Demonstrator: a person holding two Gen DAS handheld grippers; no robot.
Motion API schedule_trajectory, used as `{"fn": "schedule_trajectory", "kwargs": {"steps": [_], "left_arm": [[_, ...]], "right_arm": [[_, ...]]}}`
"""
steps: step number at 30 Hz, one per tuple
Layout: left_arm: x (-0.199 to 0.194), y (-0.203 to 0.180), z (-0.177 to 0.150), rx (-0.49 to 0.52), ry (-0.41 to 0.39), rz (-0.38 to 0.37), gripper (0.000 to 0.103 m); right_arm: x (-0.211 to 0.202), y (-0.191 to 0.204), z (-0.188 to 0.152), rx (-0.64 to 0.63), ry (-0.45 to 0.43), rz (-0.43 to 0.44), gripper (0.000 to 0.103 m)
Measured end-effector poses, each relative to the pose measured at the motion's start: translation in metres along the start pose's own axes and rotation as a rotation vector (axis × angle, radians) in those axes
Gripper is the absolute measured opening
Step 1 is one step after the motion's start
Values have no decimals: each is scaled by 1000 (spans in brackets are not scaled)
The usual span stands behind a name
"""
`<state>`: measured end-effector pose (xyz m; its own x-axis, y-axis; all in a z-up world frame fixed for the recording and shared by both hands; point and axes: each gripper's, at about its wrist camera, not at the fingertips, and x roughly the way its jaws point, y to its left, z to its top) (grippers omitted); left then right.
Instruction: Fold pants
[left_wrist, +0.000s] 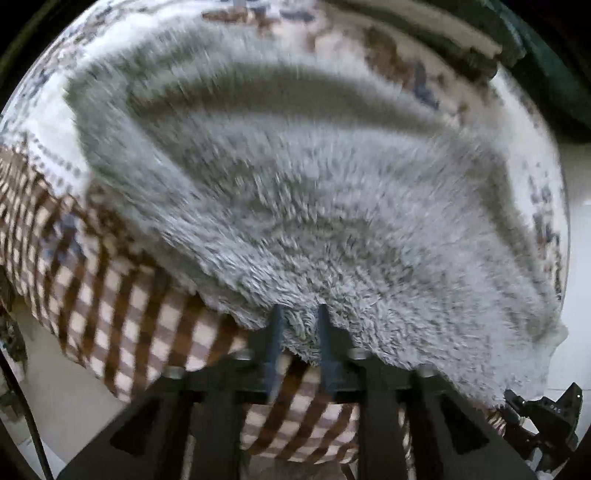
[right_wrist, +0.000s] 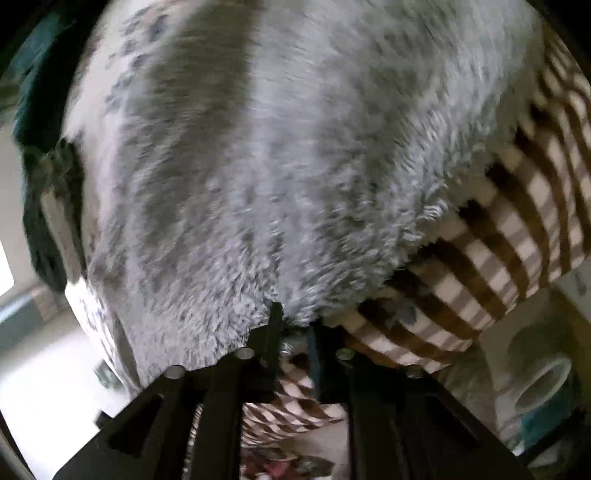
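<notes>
The pants (left_wrist: 295, 184) are fluffy grey fleece, spread over a brown-and-white checked blanket (left_wrist: 110, 314). My left gripper (left_wrist: 300, 314) is shut on the near edge of the pants, with a tuft of fleece between its two dark fingers. In the right wrist view the same grey pants (right_wrist: 277, 166) fill most of the frame. My right gripper (right_wrist: 295, 325) is shut on their near edge too, fleece pinched between the fingers. The right gripper's body (left_wrist: 546, 417) shows at the lower right of the left wrist view. Both frames are blurred.
The checked blanket (right_wrist: 498, 240) covers a bed whose edge drops to a pale floor (left_wrist: 66, 387). Dark green cloth (right_wrist: 40, 92) lies at the far left of the right view. A pale rounded object (right_wrist: 543, 384) sits low on the right.
</notes>
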<state>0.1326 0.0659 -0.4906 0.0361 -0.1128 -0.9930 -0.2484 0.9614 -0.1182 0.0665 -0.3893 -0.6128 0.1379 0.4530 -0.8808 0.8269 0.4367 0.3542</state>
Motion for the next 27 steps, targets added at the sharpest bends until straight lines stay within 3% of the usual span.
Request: {"fn": "schedule_trajectory", "kwargs": {"steps": [1,2,3,5,9,13,14,15,16,17,19,20,22,27], "left_arm": [[-6,5,1,-20,-12,-5,38],[-14,16,3,-56,-28,-16,50],[-19,23,6,-83,-39,-26,57],[-29,46,19,-138,-75,-32,95],[-34,84,40,-203,-111,1,99],[-19,106,78,-255,-120,14,99],[-12,122,83,-270,-95,16,98],[-5,125,86,-281,-83,12,96],[1,129,93,-289,-84,-4,69],[4,132,99,-282,-94,11,25],[1,133,102,-278,-122,0,14],[-7,133,102,-262,-165,1,8],[-20,132,100,-230,-199,2,7],[-36,147,83,-255,-190,-7,7]], "right_arm": [[-2,8,-5,-23,0,2,64],[-2,15,-11,-42,6,11,69],[1,24,-19,-62,27,15,70],[12,37,-25,-73,74,51,70],[49,59,-48,-50,131,102,70],[79,66,-56,0,117,98,70],[89,68,-57,15,119,87,69],[96,69,-58,36,107,63,55],[99,69,-60,50,97,48,31],[105,74,-62,60,94,38,24],[102,77,-68,54,71,8,12],[99,81,-71,45,58,-1,11],[92,90,-77,18,39,-20,9],[79,117,-94,-75,22,-76,8]]}}
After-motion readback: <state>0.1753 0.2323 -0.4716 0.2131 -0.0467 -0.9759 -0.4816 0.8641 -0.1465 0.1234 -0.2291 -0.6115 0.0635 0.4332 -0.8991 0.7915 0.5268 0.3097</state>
